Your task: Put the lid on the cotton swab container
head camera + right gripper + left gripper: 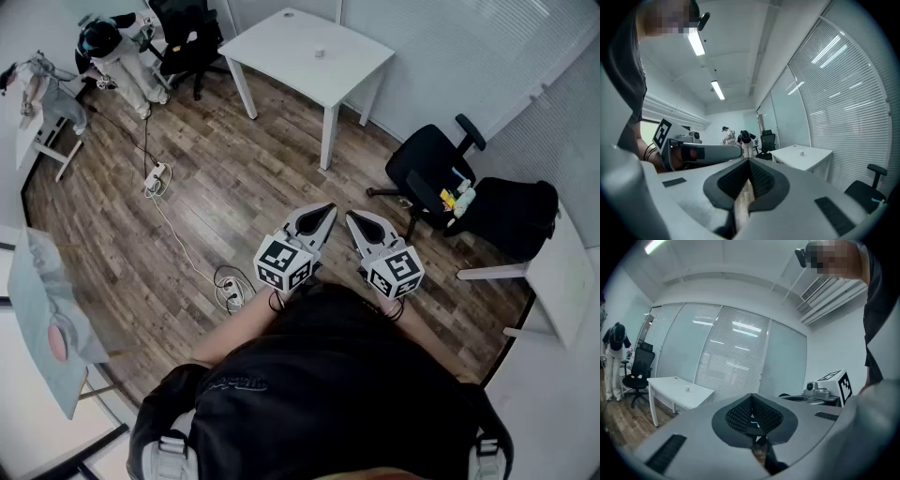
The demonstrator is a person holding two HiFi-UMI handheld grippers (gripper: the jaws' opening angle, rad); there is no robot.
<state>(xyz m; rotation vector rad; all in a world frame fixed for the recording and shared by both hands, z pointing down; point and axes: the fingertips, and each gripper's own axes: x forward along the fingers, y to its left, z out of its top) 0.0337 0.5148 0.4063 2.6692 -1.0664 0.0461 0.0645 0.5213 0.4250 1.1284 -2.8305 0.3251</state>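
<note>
A small white object (pixel 320 53) stands on a white table (pixel 281 42) across the room; it is too small to tell what it is. The same object shows in the left gripper view (pixel 687 389) and in the right gripper view (pixel 802 153). No lid shows anywhere. My left gripper (pixel 328 208) and right gripper (pixel 352 217) are held side by side in front of my body, over the wooden floor, pointing toward that table. The left gripper (pixel 751 397) is shut with nothing in it. The right gripper (pixel 749 162) also has its tips together and holds nothing.
A black office chair (pixel 427 169) with small items on its seat stands to the right, beside a black bag (pixel 516 216) and a white desk (pixel 562 272). A power strip (pixel 155 178) and cables (pixel 230 286) lie on the floor at left. A person (pixel 117 47) stands far left.
</note>
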